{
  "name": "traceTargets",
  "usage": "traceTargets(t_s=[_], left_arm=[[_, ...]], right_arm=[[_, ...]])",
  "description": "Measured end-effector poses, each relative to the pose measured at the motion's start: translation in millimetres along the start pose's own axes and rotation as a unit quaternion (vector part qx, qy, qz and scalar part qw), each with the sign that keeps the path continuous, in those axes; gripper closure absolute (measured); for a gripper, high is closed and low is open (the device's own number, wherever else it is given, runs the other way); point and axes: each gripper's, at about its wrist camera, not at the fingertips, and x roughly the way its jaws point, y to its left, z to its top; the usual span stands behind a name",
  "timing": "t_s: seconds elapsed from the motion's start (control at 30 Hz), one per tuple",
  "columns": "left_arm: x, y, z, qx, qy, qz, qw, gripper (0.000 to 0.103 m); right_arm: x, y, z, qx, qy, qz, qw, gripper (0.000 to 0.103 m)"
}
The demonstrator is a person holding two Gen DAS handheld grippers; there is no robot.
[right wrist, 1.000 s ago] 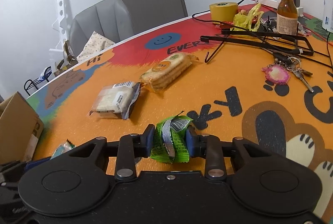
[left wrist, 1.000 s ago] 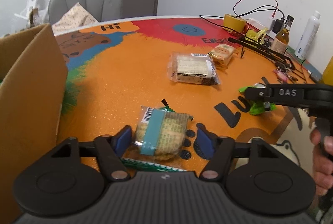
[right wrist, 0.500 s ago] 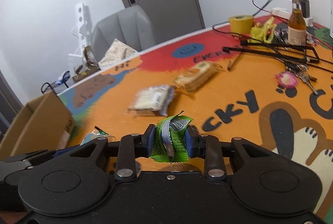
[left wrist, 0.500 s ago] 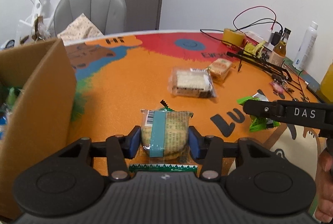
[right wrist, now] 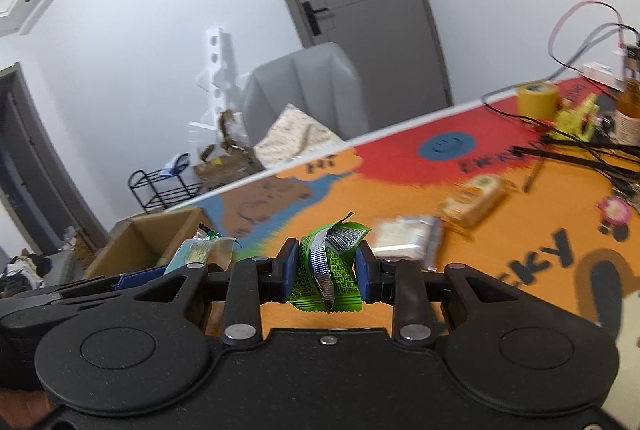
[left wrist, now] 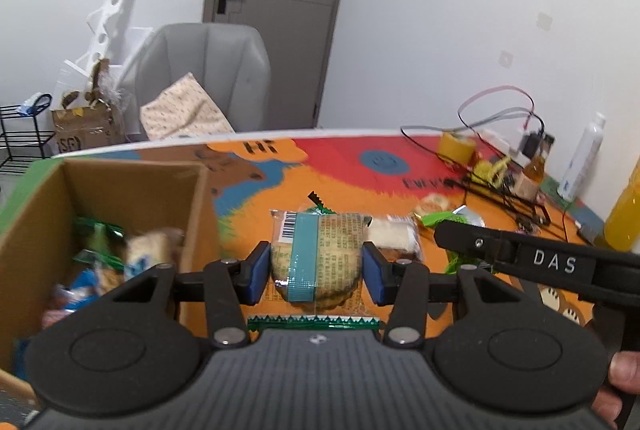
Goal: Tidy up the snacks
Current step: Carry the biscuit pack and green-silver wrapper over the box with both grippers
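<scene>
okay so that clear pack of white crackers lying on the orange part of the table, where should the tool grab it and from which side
Judging from the right wrist view, the clear cracker pack lies flat as a rectangular block. Best to come down from above and pinch across its two long sides at the middle, not the thin crimped end seals. Both tools are full now: the left tool holds a biscuit packet, the right tool a green packet.

Both wrist cameras are looking forward and slightly down across the colourful table (left wrist: 344,158), sharing the cardboard box (left wrist: 132,170) and grey chair (right wrist: 308,86).
</scene>
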Motion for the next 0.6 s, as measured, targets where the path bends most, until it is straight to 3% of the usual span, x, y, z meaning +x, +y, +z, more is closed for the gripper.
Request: traceTargets(t_s=[0.27,0.6], left_arm=[[-29.1,40.2,10.3,-0.023,-0.024,0.036,0.9988,0.056],[-43.9,92.1,5.5,-0.052,-0.022,0.079,0.9953,0.056]], right_arm=[[10.2,45.8,6.1,-0.024,-0.007,0.048,0.999,0.075],[27.5,90.9,5.0,-0.045,0.002,0.082,0.996,0.075]])
